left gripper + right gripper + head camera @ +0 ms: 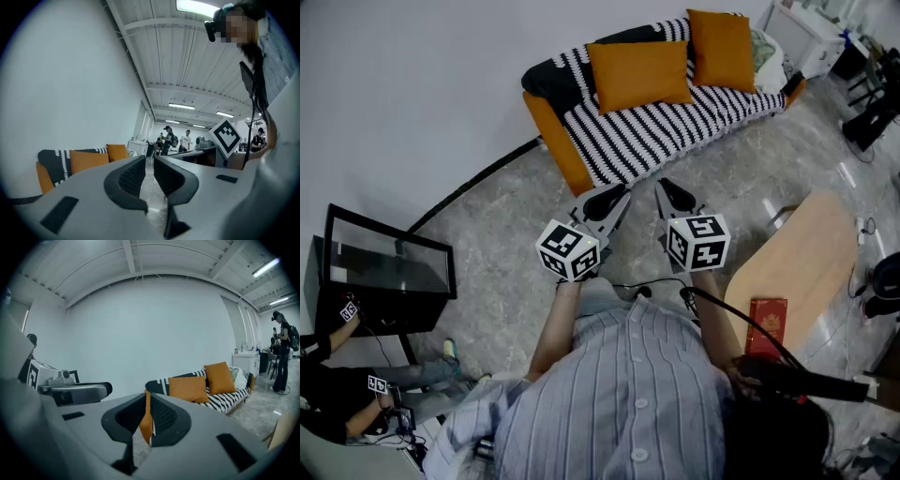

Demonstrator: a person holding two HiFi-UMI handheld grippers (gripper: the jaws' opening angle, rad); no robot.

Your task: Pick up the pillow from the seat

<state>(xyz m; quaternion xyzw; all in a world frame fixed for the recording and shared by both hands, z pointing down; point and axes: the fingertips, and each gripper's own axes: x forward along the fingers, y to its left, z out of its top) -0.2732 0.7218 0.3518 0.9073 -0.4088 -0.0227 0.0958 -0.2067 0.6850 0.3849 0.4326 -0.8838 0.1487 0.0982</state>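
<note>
Head view. The person stands on the grey stone floor (487, 225) facing a sofa (551, 127) with orange sides, which is draped in a black-and-white striped blanket (656, 127). Two orange pillows lean against the sofa back, on the seat: the nearer pillow (639, 73) toward the sofa's near end and the farther pillow (722, 49) just beside it, their edges close.

Both forearms reach forward from the striped shirt (628, 394), roughly parallel. The left forearm (555, 323) and right forearm (712, 309) are held level at the waist. The left claw (617, 192) and right claw (666, 185) point at the sofa's near edge. They are side by side, their tips slightly converging, well short of the pillows. Each carries its marker cube, the left cube (569, 250) and the right cube (698, 242), at the wrist end.

Left gripper view. The left claw (149, 161) has its jaws drawn together. Only a thin slit remains, through which floor shows. The sofa lies far off at the picture's left edge.

Right gripper view. The right claw (147, 401) likewise has its jaws together, and the sofa's orange side shows through the slit. The nearer pillow (189, 389) and farther pillow (219, 377) sit beyond, untouched.

To the person's right stands a pale wooden worktop (811, 253) bearing a red booklet (768, 325).
</note>
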